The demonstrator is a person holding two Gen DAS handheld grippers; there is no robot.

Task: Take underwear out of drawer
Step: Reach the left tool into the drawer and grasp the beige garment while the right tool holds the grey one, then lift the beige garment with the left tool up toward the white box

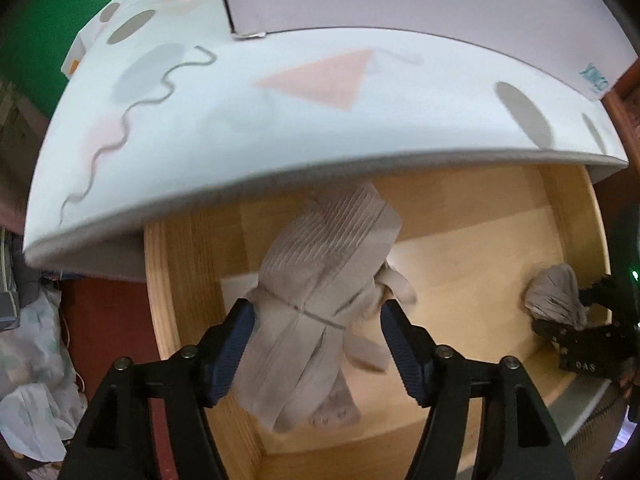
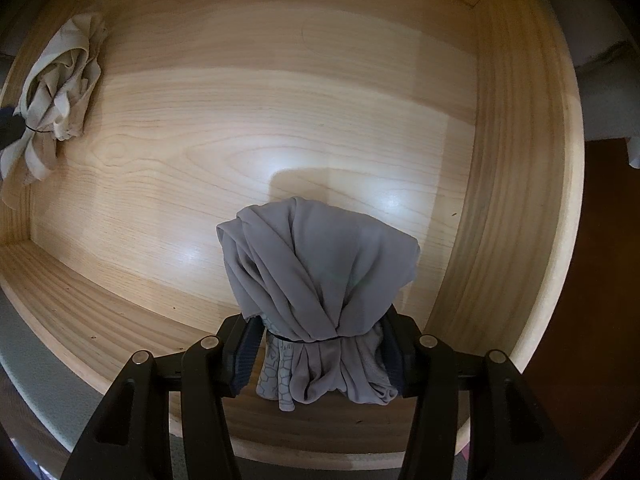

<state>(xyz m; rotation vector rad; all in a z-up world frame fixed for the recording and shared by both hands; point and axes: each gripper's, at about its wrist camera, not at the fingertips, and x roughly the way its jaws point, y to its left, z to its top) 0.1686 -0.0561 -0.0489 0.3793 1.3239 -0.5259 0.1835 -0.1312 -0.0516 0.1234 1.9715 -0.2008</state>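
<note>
Lying in the wooden drawer, beige underwear bundle between spread left fingers, grey underwear bundle pinched by right fingers.

Brightness: moderate indoor light in both views; the corners fall to black.
Glare: soft white sheen patches on the pale wooden drawer floor, brightest near the middle in the right wrist view.
Shadows: the grey banded cloth bundle casts a dim, soft-edged shadow behind itself on the wood; the white patterned cabinet top darkens the drawer's far part beneath it.
Blur: the beige ribbed cloth bundle looks smeared in the left wrist view; the grey bundle's folds are sharp.
Distortion: strong fisheye; drawer walls and the cabinet edge bow into curves.
Rim: the room clutter at the left edge is dim and soft.
</note>
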